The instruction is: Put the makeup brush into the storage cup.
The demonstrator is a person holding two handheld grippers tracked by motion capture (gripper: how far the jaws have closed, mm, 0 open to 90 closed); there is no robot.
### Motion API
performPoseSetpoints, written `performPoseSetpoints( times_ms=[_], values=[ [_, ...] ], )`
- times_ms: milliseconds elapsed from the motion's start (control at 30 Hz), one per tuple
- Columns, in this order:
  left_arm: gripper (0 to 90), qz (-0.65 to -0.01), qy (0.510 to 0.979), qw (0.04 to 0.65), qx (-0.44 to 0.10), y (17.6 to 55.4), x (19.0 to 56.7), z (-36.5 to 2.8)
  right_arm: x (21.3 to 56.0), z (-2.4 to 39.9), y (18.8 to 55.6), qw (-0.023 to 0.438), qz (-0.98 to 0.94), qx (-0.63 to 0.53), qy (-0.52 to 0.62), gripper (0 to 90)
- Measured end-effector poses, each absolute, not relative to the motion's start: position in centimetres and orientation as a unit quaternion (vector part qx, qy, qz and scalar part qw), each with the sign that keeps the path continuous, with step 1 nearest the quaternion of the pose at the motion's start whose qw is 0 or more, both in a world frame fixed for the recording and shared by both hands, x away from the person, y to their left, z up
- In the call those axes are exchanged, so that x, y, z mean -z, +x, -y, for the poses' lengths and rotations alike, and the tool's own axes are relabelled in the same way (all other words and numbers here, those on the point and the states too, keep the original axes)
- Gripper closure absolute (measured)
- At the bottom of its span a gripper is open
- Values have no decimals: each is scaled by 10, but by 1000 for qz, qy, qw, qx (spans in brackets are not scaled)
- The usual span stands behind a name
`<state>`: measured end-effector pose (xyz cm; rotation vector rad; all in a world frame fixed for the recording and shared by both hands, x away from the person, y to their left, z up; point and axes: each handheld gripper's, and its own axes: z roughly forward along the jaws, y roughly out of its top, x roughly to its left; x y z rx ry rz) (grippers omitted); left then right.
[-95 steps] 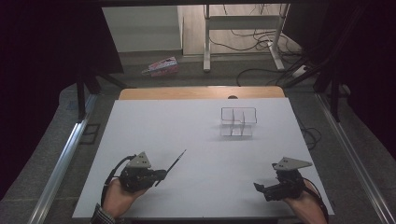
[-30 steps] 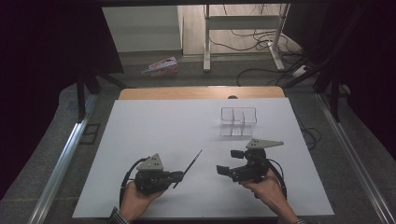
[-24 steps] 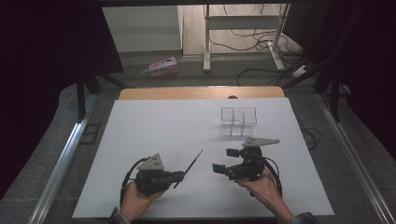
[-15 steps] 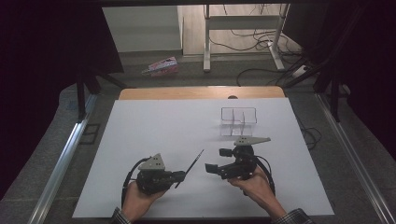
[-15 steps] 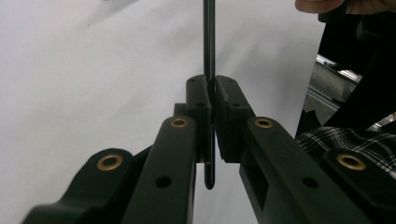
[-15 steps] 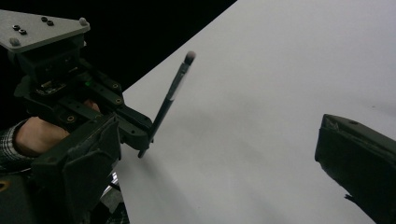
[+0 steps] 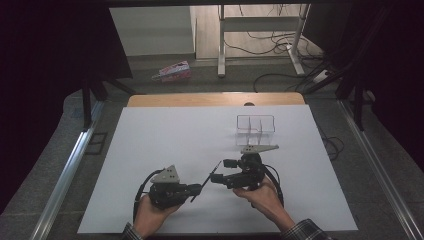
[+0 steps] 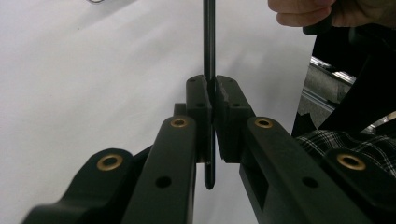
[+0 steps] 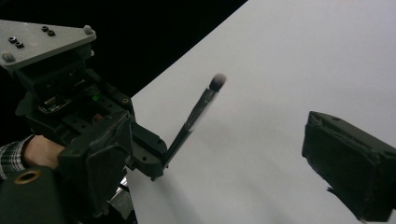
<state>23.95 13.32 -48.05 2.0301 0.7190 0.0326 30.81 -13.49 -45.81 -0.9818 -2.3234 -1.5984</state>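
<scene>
The left tool (image 7: 196, 189) was clamped on the handle of a thin black makeup brush (image 7: 205, 179), its pads pressed together on the shaft in the left gripper view (image 8: 208, 56). The brush rose at a slant from that tool toward the right tool (image 7: 221, 171), bristle tip uppermost (image 9: 217, 82). The right tool had its jaws apart and had just been closing a little; the brush tip lay near or between them, but no pad pressed on it.

A clear plastic organizer (image 7: 255, 129) with dividers stood beyond the right tool; its compartments looked empty.

The left hand (image 7: 150, 215) gripped its tool from behind, level and pointing toward the right tool. The right hand (image 7: 260, 195) came in from the near edge, a plaid sleeve (image 7: 305, 231) at the wrist, and aimed its tool back at the brush.

Both tools hovered just above a white counter (image 7: 165, 135), whose wooden rim (image 7: 200, 99) showed behind the organizer. Past that rim lay a grey floor with a patterned box (image 7: 172, 71), loose cables (image 7: 280, 47) and a metal stand (image 7: 260, 25).
</scene>
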Motion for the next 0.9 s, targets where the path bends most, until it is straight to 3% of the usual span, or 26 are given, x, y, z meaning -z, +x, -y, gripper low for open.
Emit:
performPoseSetpoints(
  times_ms=[167,233,300,367,433,467,500,700,900],
  values=[
    [859,-293,830,474,-13,239,481,-132,458,132,309,80,772,537,-331,212],
    [859,-293,830,475,-13,239,481,-132,459,132,310,99,769,539,-328,315],
    [858,-292,831,474,-13,239,481,-131,460,132,310,107,767,541,-328,356],
    [858,-291,831,475,-12,239,481,-131,459,132,310,120,762,546,-326,490],
    [859,-290,831,474,-11,239,481,-131,460,134,311,139,756,553,-322,744],
    [858,-289,832,474,-11,239,481,-130,460,135,312,151,749,560,-322,824],
    [856,-288,833,473,-12,239,481,-130,462,137,314,189,733,566,-327,846],
    [818,-285,839,464,-20,239,484,-128,461,136,313,180,745,559,-315,848],
    [542,-292,842,453,-36,239,483,-127,459,137,311,158,760,549,-310,848]
  ],
)
